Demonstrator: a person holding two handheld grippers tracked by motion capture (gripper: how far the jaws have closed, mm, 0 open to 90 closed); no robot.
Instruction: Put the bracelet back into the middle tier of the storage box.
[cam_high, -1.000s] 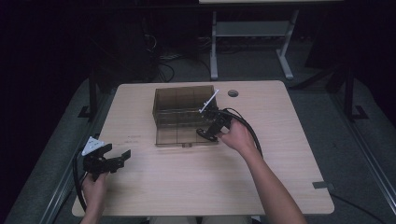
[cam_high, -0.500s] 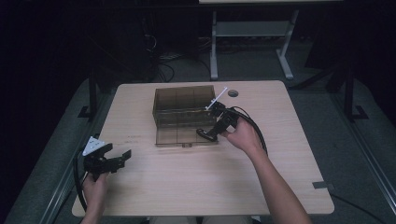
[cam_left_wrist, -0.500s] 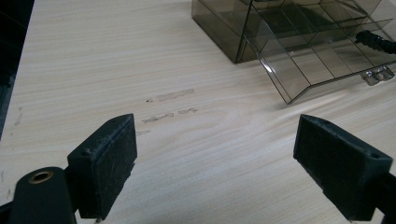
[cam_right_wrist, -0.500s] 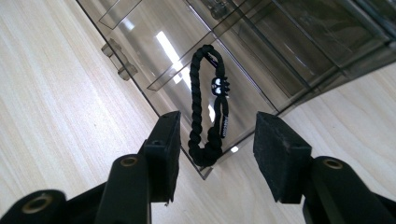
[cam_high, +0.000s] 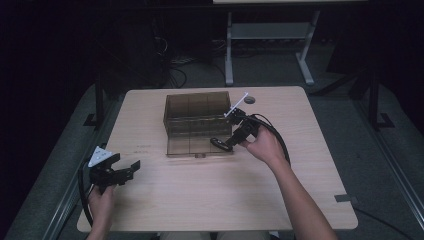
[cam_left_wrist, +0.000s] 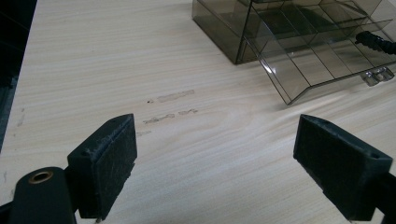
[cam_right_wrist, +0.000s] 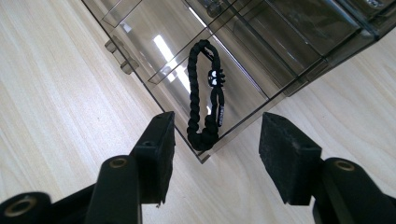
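Just ahead of the right gripper (cam_right_wrist: 212, 154), whose jaws have just been opening and stand apart around nothing, a black braided bracelet (cam_right_wrist: 205, 95) lies lengthwise away from them in the organizer box's (cam_high: 197, 125) near corner compartment. Lower left, the left gripper (cam_high: 131, 168) hangs open above the desk (cam_high: 200, 200), well apart.

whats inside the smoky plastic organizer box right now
A black braided bracelet lies in the near corner compartment of the organizer box, just ahead of the open right gripper. The other compartments look empty, though the dark tinted walls blur the back row.
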